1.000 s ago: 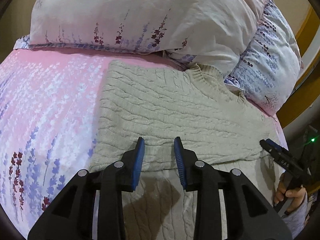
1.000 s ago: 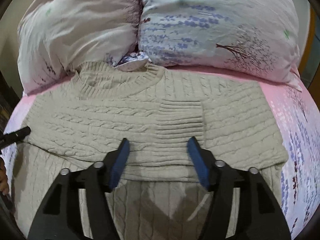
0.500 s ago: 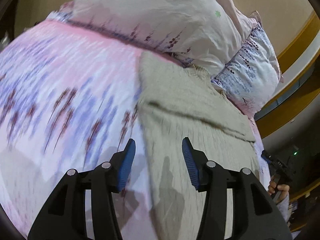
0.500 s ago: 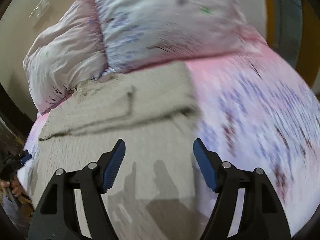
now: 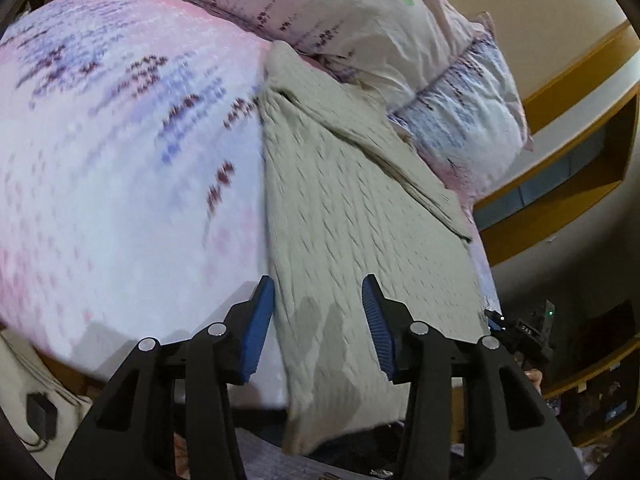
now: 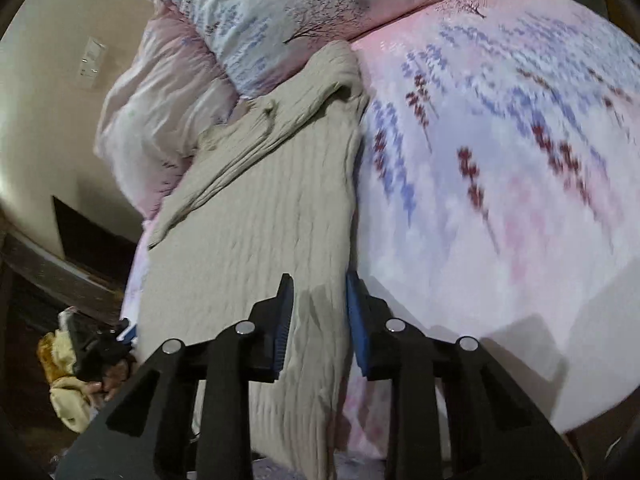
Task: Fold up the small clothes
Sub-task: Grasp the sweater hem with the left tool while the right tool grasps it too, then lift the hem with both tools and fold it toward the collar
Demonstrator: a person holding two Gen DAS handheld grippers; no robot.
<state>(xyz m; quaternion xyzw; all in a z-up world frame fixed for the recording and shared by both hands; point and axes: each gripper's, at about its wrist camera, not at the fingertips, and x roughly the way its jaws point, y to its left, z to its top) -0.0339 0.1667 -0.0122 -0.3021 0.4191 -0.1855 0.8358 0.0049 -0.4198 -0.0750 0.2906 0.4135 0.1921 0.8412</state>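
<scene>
A beige cable-knit sweater [image 5: 360, 208] lies flat on the bed, sleeves folded across its chest, its hem hanging over the near bed edge. My left gripper [image 5: 318, 320] is open, its jaws either side of the sweater's left hem corner. The sweater also shows in the right wrist view [image 6: 256, 216]. My right gripper [image 6: 318, 312] is partly closed around the sweater's right hem edge, with a gap still between its jaws. Each gripper shows small at the far side of the other's view: the right gripper [image 5: 516, 328] and the left gripper [image 6: 100, 344].
The bed has a pink and lavender flowered sheet [image 5: 120, 160]. Two pillows [image 5: 360, 20] lie against the sweater's collar. A yellow wooden shelf [image 5: 580, 128] runs along the wall at the right. A dark bedside unit [image 6: 80, 248] stands at the left.
Both grippers moved back and outward from the sweater's middle to its two hem corners at the bed edge. The left gripper opened wider; the right gripper narrowed.
</scene>
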